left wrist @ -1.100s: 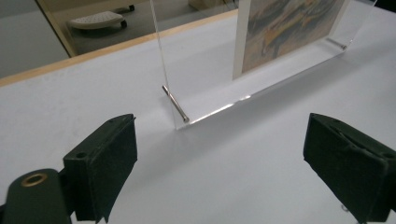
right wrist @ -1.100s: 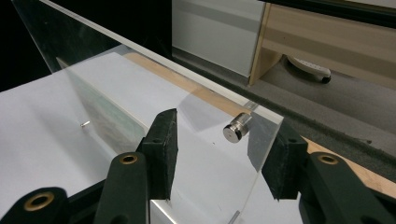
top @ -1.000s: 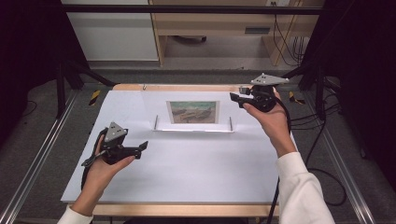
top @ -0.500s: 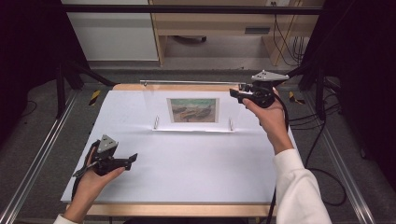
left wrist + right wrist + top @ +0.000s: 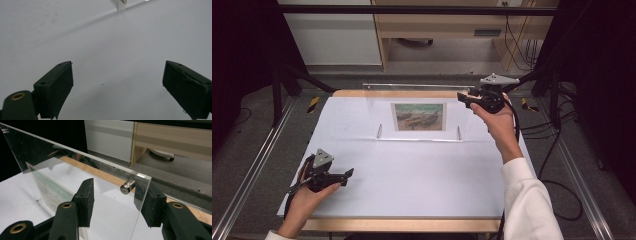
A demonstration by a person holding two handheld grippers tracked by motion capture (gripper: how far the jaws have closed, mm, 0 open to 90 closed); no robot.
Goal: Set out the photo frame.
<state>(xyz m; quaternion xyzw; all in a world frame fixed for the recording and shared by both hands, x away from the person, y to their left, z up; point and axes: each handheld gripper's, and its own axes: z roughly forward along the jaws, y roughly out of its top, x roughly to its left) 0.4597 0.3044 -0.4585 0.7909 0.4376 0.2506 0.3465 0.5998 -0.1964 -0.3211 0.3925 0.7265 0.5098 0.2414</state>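
Observation:
A clear acrylic panel (image 5: 422,95) stands tilted up from its front edge over a small painted picture (image 5: 419,116) on the white table sheet (image 5: 422,180). Two metal pegs (image 5: 379,131) stand at the front edge. My right gripper (image 5: 462,98) is at the panel's raised upper right corner. In the right gripper view the jaws stand apart (image 5: 117,200), with the panel's edge (image 5: 141,202) and a metal peg (image 5: 127,186) between them, the edge close to the right-hand jaw. My left gripper (image 5: 348,173) is open over bare sheet at the front left (image 5: 117,85), nothing between its jaws.
Yellow-and-black tools lie on the floor beyond the left (image 5: 313,103) and right (image 5: 526,104) table corners. Cables (image 5: 557,145) trail on the floor at the right. Metal rails (image 5: 252,170) run along both sides. A wooden shelf unit (image 5: 447,30) stands behind the table.
The panel's far edge has risen off the table with my right gripper at its corner. My left gripper has drawn back toward the front left.

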